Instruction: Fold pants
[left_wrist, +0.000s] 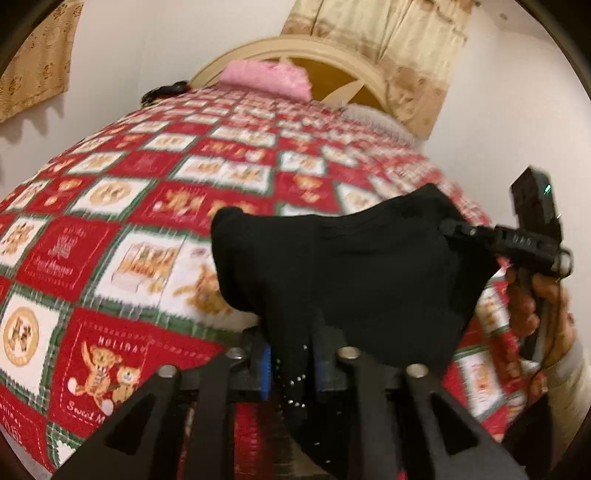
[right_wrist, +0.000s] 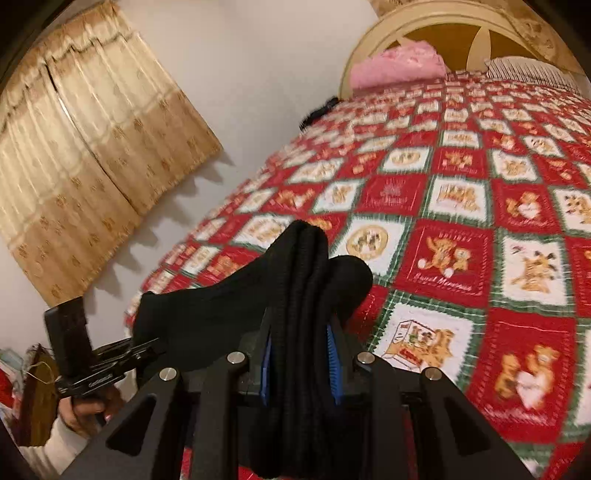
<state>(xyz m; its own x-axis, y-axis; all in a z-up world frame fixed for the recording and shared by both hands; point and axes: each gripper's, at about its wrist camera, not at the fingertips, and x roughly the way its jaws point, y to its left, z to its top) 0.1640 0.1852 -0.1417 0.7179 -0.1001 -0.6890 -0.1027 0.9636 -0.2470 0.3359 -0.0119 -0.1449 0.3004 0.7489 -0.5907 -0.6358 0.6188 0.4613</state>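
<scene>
Left wrist view: the blue-padded fingers (left_wrist: 266, 363) of the left gripper (left_wrist: 291, 369) are closed on a bunched edge of the black pants (left_wrist: 354, 273), and a row of small studs is seen on the cloth just where it is pinched. In the right wrist view the fingers (right_wrist: 334, 360) of the right gripper (right_wrist: 301, 358) are clamped on several stacked layers of the same garment, whose ribbed edges stand up between the pads. The pants are held up between the two grippers, slung in the air above the near part of the bed, and no part of them is clearly seen to rest on the quilt (left_wrist: 147, 206). Layers are already gathered at the right-hand grip, so some folding is judged to be done, though how many folds cannot be told from the bundle; the garment has yet to be laid down, squared and released. One pair of pants is counted, two grippers, and two hands, the right hand (left_wrist: 532, 306) being seen at its handle and the left hand (right_wrist: 86, 408) likewise. On the bed lie one red, green and white teddy-bear quilt and one pink pillow (left_wrist: 266, 79) against the single arched headboard (left_wrist: 295, 51); a dark object at the far bed edge cannot be identified. Two tan curtains (left_wrist: 399, 48) are seen on the wall.
</scene>
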